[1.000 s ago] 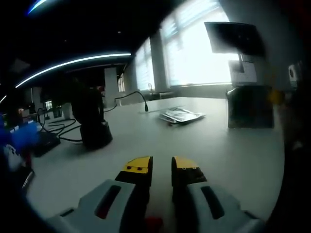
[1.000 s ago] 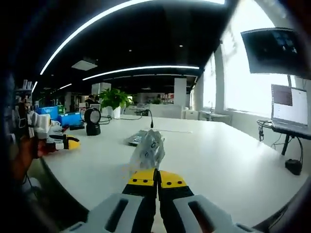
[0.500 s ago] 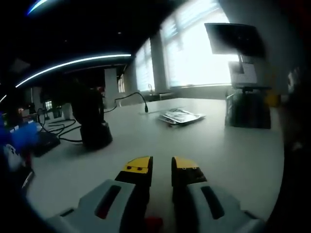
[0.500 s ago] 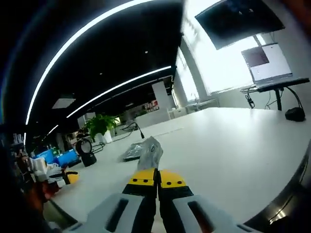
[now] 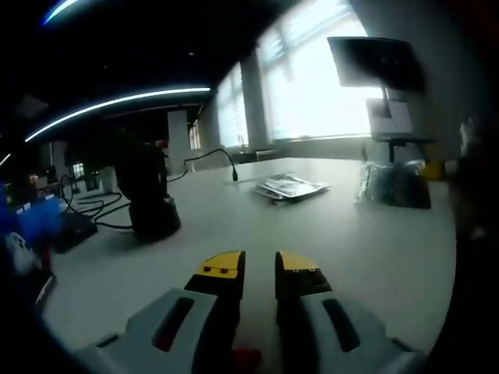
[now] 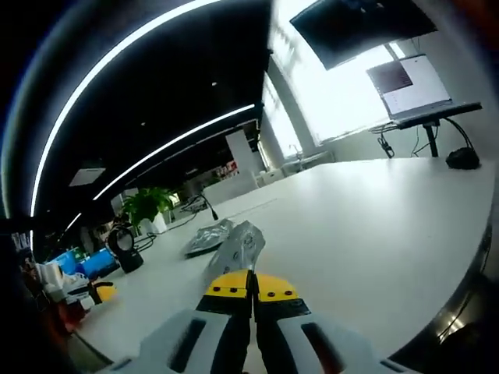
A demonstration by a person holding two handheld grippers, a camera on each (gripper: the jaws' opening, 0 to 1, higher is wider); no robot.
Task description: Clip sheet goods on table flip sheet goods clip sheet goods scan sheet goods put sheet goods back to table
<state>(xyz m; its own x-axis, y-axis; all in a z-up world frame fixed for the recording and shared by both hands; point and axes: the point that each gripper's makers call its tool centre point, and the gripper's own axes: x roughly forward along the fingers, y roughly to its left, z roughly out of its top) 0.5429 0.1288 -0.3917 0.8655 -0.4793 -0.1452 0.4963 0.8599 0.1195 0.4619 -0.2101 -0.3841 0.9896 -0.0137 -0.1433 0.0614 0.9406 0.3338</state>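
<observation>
White table (image 6: 374, 226) carries the black scanner (image 5: 148, 195). My right gripper (image 6: 251, 290), jaws closed, pinches a silvery sheet packet (image 6: 238, 248) lifted toward that scanner, I judge for scanning; my left gripper (image 5: 259, 273), slightly parted, holds nothing.

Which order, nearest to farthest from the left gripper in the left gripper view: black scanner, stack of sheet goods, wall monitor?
From the left gripper, jaws slightly apart and empty:
1. Black scanner, on the table to the left, closest.
2. Stack of sheet goods, flat on the table ahead, slightly right, farther back.
3. Wall monitor, upper right by the windows, beyond the table's far edge.
</observation>
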